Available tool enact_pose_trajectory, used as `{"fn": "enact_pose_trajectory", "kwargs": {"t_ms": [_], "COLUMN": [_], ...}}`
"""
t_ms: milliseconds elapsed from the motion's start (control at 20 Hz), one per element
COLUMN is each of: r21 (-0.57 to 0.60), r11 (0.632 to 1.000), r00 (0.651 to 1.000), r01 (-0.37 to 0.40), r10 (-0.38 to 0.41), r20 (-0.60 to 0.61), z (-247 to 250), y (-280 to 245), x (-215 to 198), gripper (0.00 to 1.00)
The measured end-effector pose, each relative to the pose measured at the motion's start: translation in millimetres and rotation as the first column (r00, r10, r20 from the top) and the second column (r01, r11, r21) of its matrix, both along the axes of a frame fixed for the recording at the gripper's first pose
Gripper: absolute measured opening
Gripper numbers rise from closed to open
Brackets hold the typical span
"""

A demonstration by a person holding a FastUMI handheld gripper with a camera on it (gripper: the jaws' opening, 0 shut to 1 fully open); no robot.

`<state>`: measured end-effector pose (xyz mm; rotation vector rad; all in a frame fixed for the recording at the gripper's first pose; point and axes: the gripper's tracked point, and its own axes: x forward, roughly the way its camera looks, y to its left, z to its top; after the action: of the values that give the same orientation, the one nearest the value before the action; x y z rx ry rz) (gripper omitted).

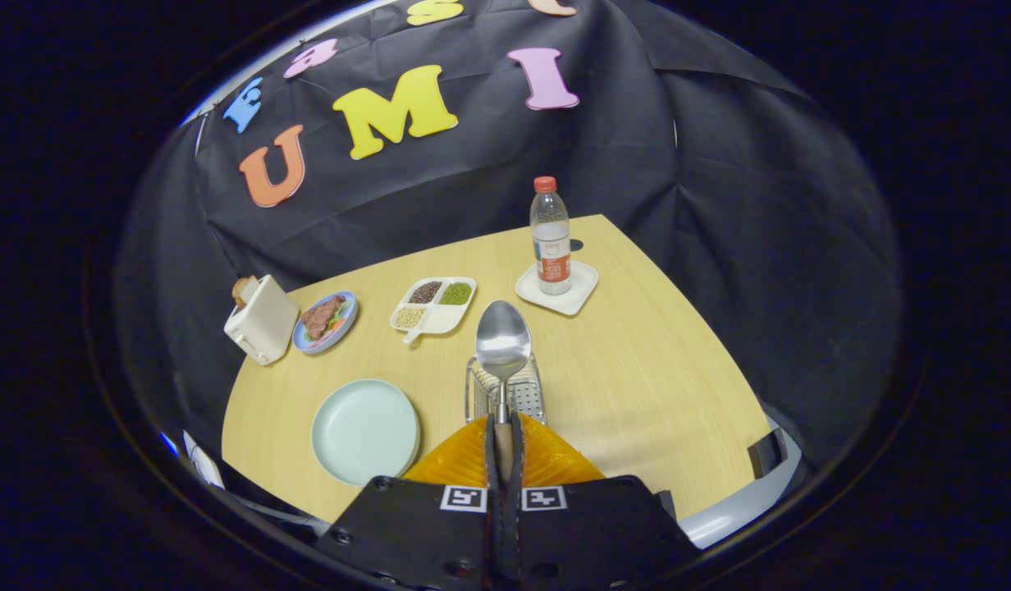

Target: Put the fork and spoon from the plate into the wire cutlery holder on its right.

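Between my fingers, clamped from both sides: one spoon, held by its handle, bowl up and away from me, shaft running straight out ahead of my closed tips. Directly beneath and beyond the spoon: one wire cutlery holder, standing on the table, its upper rim showing on either side of the spoon's shaft; whether the spoon touches the wire I cannot tell. Left of the holder, near me: one pale green plate, round, lying flat. I make out no fork on the plate; whether one stands in the holder I cannot tell, as the spoon and my fingers cover much of it. Farther off, past the holder: one white divided tray with a short handle, three of its compartments filled with dark, green and pale grains. Left of that tray: one blue-rimmed dish carrying food. Just left of the dish, at the table's left edge: one cream toaster with a slice of bread sticking up from it. Far right of the tray: one clear bottle with a red cap, upright on a white square coaster.
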<state>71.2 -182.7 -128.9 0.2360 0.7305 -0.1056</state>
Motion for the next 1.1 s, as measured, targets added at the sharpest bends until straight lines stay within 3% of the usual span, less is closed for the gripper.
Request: {"fn": "enact_pose_trajectory", "kwargs": {"t_ms": [500, 750, 850, 900, 1000, 1100], "r21": [-0.004, 0.036, 0.055, 0.059, 0.062, 0.047], "r11": [0.998, 0.996, 0.996, 0.996, 0.996, 0.997], "r00": [0.996, 0.997, 0.997, 0.997, 0.996, 0.994], "r01": [-0.063, -0.077, -0.073, -0.069, -0.07, -0.062], "r10": [0.063, 0.077, 0.072, 0.067, 0.067, 0.058], "r20": [-0.062, -0.017, 0.014, 0.026, 0.056, 0.092], "z": [-34, -28, -21, -21, -13, -6], "y": [-4, 2, 2, 3, 4, 4], "x": [21, 30, 32, 32, 29, 26], "gripper": [0.01, 0.08, 0.03, 0.17, 0.2, 0.37]}}
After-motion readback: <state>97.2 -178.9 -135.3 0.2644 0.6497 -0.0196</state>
